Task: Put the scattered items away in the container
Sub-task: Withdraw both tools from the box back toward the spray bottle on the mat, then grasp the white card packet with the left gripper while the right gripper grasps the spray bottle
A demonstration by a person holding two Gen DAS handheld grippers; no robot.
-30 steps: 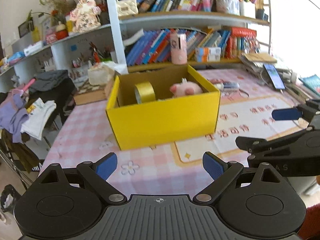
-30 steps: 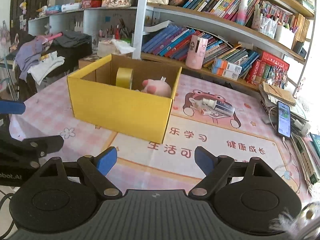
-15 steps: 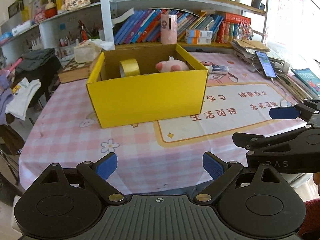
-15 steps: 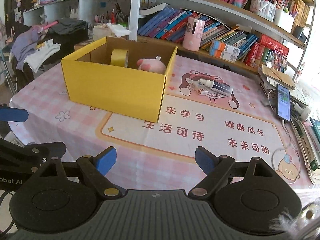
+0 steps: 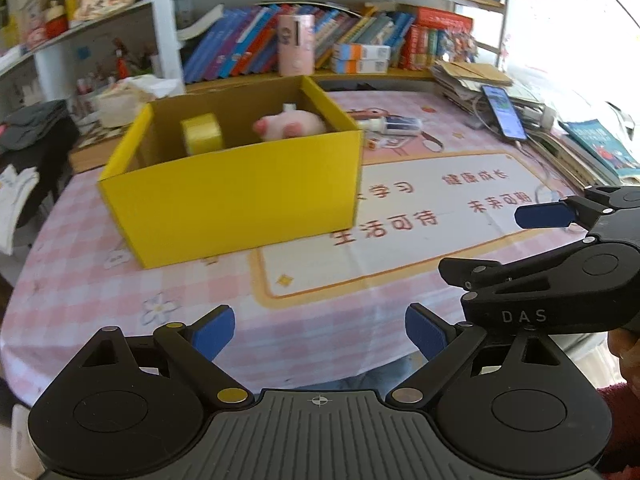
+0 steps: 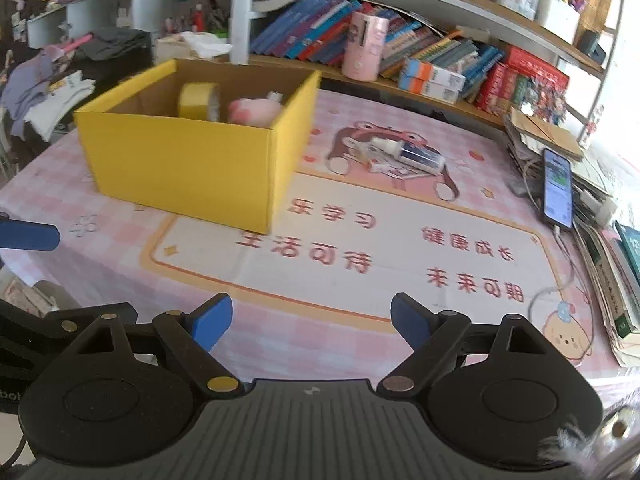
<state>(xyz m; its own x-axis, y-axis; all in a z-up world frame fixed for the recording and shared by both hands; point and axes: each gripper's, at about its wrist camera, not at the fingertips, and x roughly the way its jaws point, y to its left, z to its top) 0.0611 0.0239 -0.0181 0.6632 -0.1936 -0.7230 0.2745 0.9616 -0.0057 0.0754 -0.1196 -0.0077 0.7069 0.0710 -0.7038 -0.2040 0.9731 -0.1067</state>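
A yellow cardboard box stands on the pink checked tablecloth. Inside it are a yellow tape roll and a pink plush pig. A white and blue tube lies on the mat beyond the box, with a small flat item under it. My left gripper is open and empty near the table's front edge. My right gripper is open and empty beside it, also visible in the left wrist view.
A phone on a cable and stacked books lie at the table's right edge. A bookshelf with a pink cylinder runs behind the table. Clothes hang at far left.
Both grippers have pulled back and up from the box, toward the table's front edge. Both stay open and empty. The box and its contents have not moved.
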